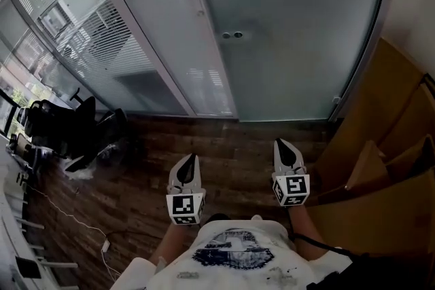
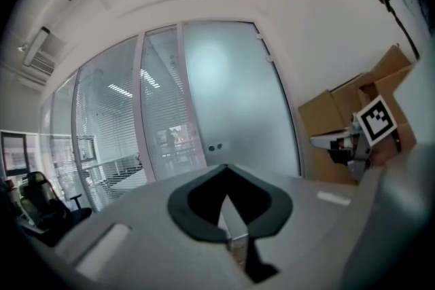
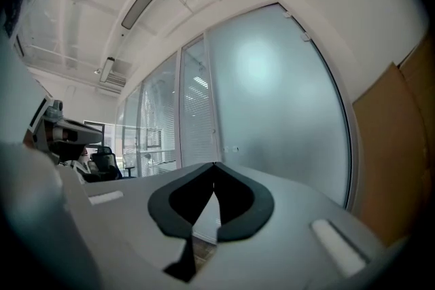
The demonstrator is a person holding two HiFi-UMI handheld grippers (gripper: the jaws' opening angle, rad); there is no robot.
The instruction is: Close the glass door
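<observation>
Frosted glass door (image 1: pixel 299 30) dead ahead, across the wooden floor (image 1: pixel 231 146). It stands upright, long axis vertical, its broad face turned to the person. The pane is milky and pale, with two small round fittings (image 1: pixel 232 34) near its left edge, and its bottom edge lines up with the glazed partition (image 1: pixel 129 44) on the left. Left gripper (image 1: pixel 192 158) has its jaws pressed together on nothing, and so does right gripper (image 1: pixel 280 144). Both hang short of the door, and cardboard boxes (image 1: pixel 387 146) sit at right.

An open strip of dark wood-plank floor (image 1: pixel 231 146) is left ahead, ended by the frosted glass door (image 1: pixel 292 30) — it is hemmed in on the right by brown cardboard boxes (image 1: pixel 387 146), on the left by black office chairs (image 1: pixel 61 125) and a thin white cable (image 1: pixel 75 217)
</observation>
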